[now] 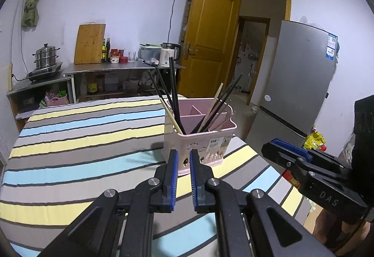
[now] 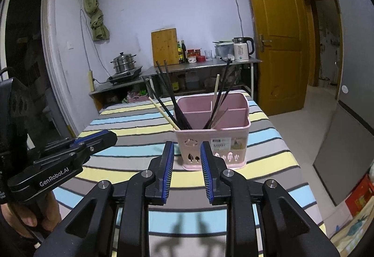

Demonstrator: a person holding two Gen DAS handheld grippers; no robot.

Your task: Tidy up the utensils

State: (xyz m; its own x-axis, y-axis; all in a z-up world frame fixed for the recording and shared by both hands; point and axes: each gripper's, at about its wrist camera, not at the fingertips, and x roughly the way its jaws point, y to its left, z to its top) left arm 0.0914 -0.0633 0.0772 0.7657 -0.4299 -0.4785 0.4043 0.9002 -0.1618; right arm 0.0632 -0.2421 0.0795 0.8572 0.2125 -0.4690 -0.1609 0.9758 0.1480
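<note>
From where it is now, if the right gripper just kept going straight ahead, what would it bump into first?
Most likely the pink utensil holder on the striped table. The right gripper, open and empty, frames the holder's front wall. Depth is hard to judge, and it points slightly down, so it might touch the tablecloth first.

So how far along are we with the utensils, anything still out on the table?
Done, it seems: the chopsticks all stand in the pink holder, leaning to both sides of its front compartment; no loose utensil shows on the striped tablecloth. In hand: nothing. The left gripper has its jaws nearly shut and empty; the right gripper is open and empty. Left: perhaps sorting them between compartments; the back ones look empty.
</note>
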